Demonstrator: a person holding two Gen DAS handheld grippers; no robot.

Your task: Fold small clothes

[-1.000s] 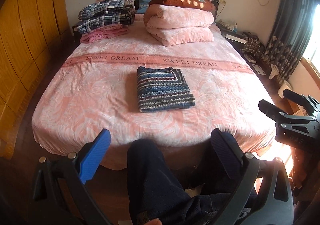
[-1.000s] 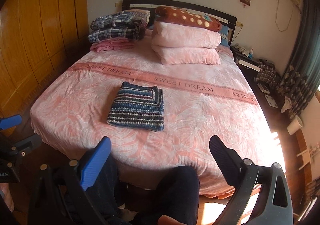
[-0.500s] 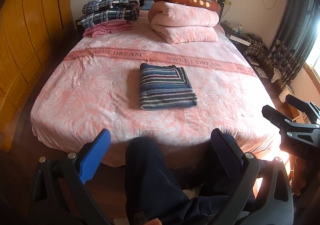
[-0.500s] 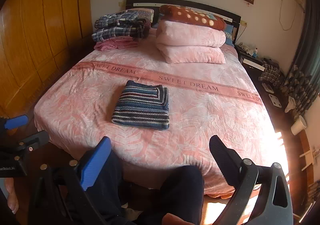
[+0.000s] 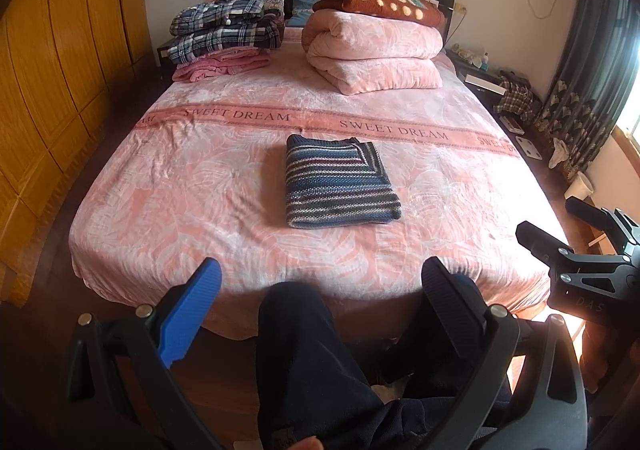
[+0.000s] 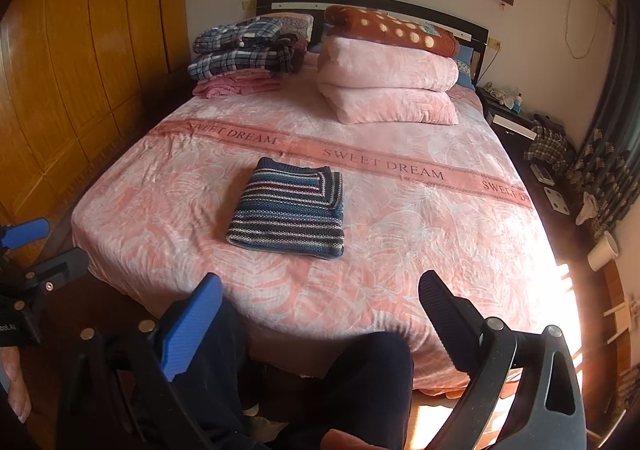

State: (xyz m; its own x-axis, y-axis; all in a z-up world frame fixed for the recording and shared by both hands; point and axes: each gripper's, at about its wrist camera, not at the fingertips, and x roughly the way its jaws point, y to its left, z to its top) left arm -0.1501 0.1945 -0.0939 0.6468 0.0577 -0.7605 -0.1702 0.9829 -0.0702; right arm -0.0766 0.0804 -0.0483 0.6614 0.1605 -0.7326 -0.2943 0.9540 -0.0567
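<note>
— Striped knit, blue and grey: the sweater (image 5: 338, 182) lies on the pink bedspread (image 5: 192, 202), near the middle of the bed and just below the "SWEET DREAM" band. How do you rate it?

— Folded. It sits as a compact, squared bundle with edges aligned and no sleeve trailing out. I judge the fold on this item complete.

— And the tongs?

— Both pairs are spread wide and carry nothing. The left tongs (image 5: 320, 290) hang off the foot of the bed, above the person's dark-trousered leg (image 5: 312, 354). The right tongs (image 6: 320, 298) hang likewise, well apart from the sweater. Neither touches cloth.

— Anything outstanding?

— At the head of the bed I note a stack of plaid garments (image 5: 226, 28) on pink ones (image 5: 222, 66), roughly folded, beside a folded pink quilt (image 5: 374, 50) with a brown spotted blanket (image 5: 378, 4) on top. Whether that stack counts as finished work or as a supply I cannot tell. A plaid cloth (image 6: 550, 144) is heaped on the furniture at the right of the bed; it looks unfolded.

— Verdict?

— One item done and resting flat. No loose garment lies on the bed itself. Either the task is near its close, or a fresh piece must be fetched first.
</note>
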